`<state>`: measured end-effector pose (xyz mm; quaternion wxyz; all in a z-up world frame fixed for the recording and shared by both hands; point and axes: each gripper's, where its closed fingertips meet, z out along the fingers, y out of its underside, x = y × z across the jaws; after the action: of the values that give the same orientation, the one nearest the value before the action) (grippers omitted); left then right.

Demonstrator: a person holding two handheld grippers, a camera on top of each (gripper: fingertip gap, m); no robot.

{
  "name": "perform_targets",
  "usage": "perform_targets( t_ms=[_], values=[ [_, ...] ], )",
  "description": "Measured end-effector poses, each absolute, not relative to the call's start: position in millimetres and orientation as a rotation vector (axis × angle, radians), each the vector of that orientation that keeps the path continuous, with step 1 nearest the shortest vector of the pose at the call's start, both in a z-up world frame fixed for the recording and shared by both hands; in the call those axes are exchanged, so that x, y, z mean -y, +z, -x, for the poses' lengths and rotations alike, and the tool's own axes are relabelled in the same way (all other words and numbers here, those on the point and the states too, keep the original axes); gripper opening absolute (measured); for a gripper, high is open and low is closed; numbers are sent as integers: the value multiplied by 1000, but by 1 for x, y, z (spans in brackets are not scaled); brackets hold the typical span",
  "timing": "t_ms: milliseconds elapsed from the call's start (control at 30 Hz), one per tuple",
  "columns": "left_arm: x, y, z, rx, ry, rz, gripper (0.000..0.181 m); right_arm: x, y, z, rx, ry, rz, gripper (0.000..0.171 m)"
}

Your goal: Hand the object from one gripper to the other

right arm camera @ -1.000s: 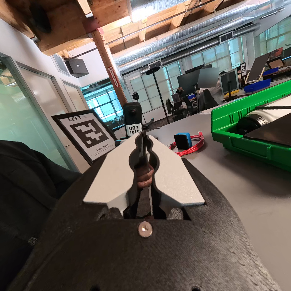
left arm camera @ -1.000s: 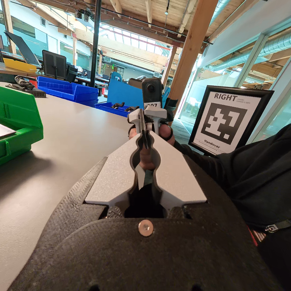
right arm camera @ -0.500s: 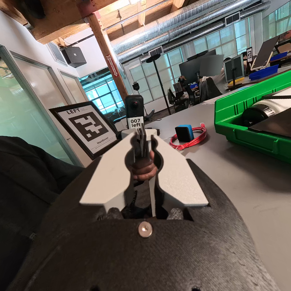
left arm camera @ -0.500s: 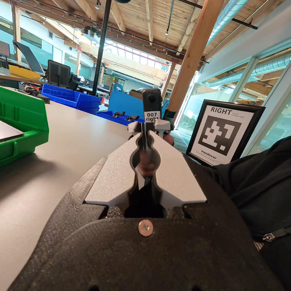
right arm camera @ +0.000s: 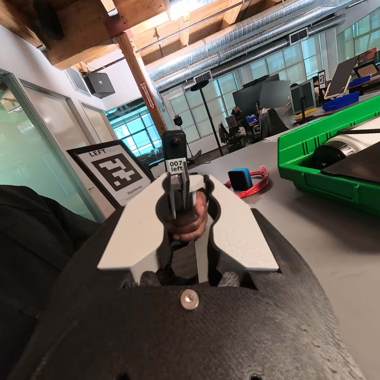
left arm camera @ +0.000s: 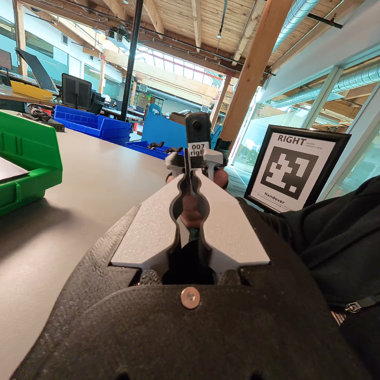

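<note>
1. The left tool (left arm camera: pixel 188 180) is seen closed down on a thin dark plate (left arm camera: pixel 187 164). The plate is pinched edge-on between the two fingertips and stands upright, and its upper part sticks out past them.
2. The right tool (right arm camera: pixel 186 181) is held facing the left one, tip to tip. Its fingers are spread apart and nothing is gripped by them. The plate is flanked by them, one finger on either side. Whether either finger touches the plate cannot be told.
3. The plate is thus held in the air above the grey worktop (left arm camera: pixel 102 185), well apart from the green bin (left arm camera: pixel 30 148), and is carried by the left tool alone.
4. Each tool's handle is wrapped by a hand (right arm camera: pixel 191 222). Black sleeves are seen on the side away from the green bin.
5. A dark flat sheet (right arm camera: pixel 353 166) and a white roll with a black end (right arm camera: pixel 329 153) are contained in the green bin.
6. A coiled red cable (right arm camera: pixel 257 185) is laid on the worktop between the green bin and the tools. A blue-and-black block (right arm camera: pixel 240 178) is set on that coil.
7. A black-framed marker sign (left arm camera: pixel 292 170) is propped beyond the tools on the side far from the green bin. A second sign of the same kind (right arm camera: pixel 115 168) is seen in the right wrist view, likewise far from the bin.
8. Blue bins (left arm camera: pixel 92 123) are ranged behind the green bin, at the far edge of the worktop.
</note>
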<state>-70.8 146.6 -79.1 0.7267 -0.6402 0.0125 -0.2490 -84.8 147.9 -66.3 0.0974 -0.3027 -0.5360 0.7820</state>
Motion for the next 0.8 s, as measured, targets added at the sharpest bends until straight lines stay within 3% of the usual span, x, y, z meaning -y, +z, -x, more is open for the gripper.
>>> perform_targets(
  t_ms=[67,167,367,433,533,633,800],
  values=[
    [-147,-81,66,-57,-553,1428,4,-146,-67,84,1602,2314,889,35],
    [-148,-85,61,-83,-541,1454,4,-144,-68,83,1625,2309,882,7],
    [-151,-87,64,-55,-535,1469,29,-150,-65,84,1574,2338,897,3],
    [-154,-89,63,-56,-523,1489,29,-149,-65,84,1580,2334,893,2],
    [-154,-90,62,-61,-513,1494,9,-144,-67,83,1612,2316,875,4],
    [-151,-87,62,-70,-533,1472,4,-142,-69,83,1626,2300,874,22],
    [-152,-89,59,-89,-532,1485,4,-141,-68,81,1629,2310,861,5]
  ],
)
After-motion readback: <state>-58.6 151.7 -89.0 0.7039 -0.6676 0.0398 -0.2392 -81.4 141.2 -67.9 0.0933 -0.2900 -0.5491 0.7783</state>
